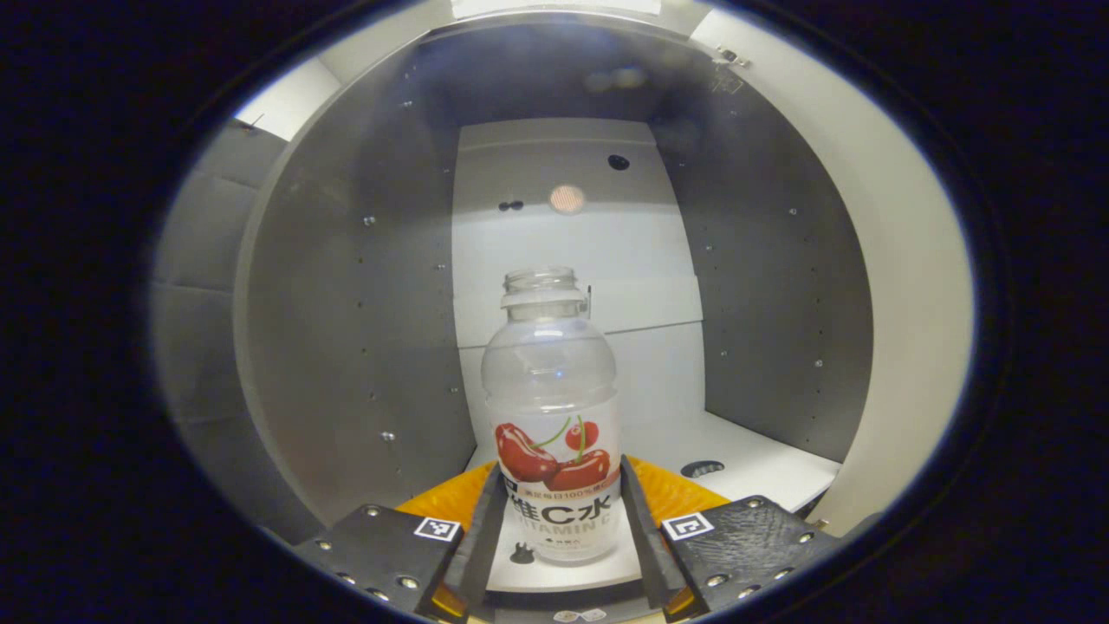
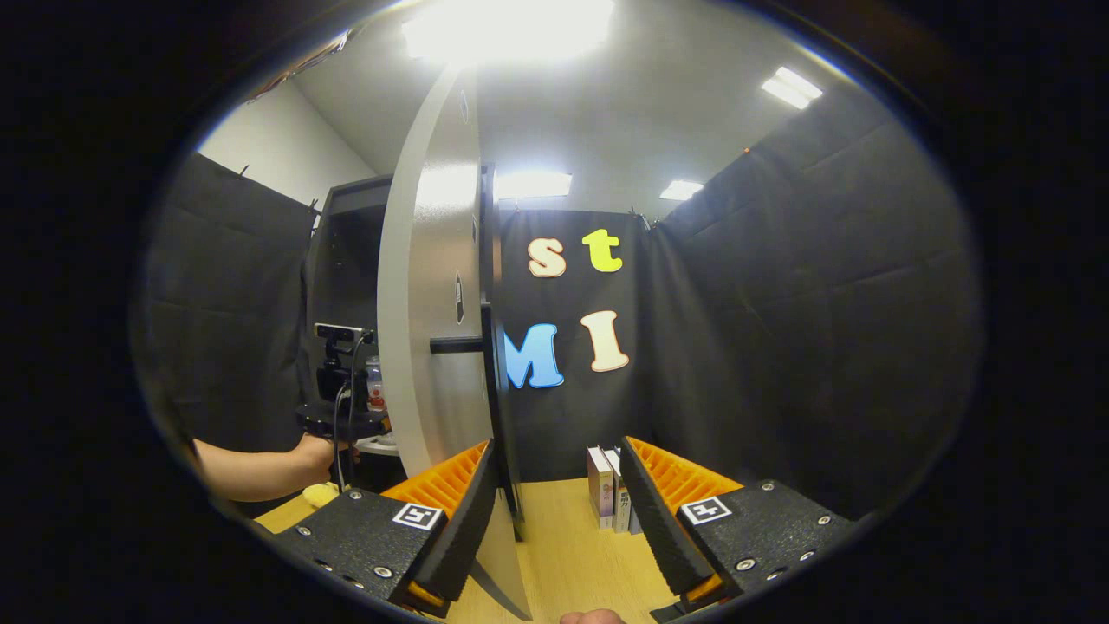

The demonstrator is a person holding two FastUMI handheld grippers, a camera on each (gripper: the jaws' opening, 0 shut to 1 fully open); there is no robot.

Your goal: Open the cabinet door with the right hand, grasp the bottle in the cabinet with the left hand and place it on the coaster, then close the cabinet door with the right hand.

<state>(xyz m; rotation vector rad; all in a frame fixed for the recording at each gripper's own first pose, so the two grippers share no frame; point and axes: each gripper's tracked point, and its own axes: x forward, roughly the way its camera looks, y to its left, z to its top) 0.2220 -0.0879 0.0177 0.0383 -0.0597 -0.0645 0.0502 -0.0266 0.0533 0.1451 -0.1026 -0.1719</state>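
A clear, uncapped bottle with a cherry label stands on the white floor of the open cabinet. My left gripper is around its lower half, and both fingers lie against the label's sides with no gap visible. In the right gripper view the white cabinet door stands open, edge-on, with its black bar handle sticking out. My right gripper is open, and the door's lower edge passes between its fingers, close to the left one. Left of the door, a hand holds the left gripper into the cabinet.
The open door's inner face curves along the right of the left gripper view. Two or three books stand on the wooden table behind the door. A small yellow thing lies under the person's forearm.
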